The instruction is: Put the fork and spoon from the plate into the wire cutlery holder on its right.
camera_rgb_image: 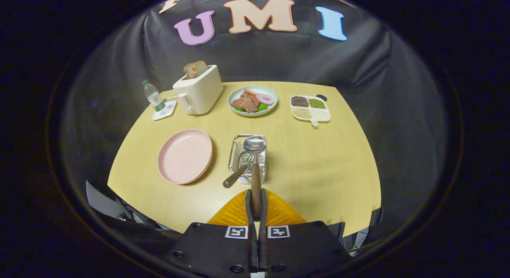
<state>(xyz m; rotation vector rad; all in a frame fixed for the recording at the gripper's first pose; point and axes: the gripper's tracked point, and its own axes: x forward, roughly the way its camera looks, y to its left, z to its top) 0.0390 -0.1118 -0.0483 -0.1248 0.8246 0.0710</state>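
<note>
My gripper is shut on the spoon's brown wooden handle. The spoon points straight ahead, and its metal bowl hangs over the wire cutlery holder in the middle of the table. A second utensil with a brown handle, likely the fork, stands in the holder and leans out toward the near left. The pink plate lies left of the holder with nothing on it.
At the back of the yellow table stand a cream toaster with bread, a water bottle on a coaster, a green plate of food and a white divided dish of grains.
</note>
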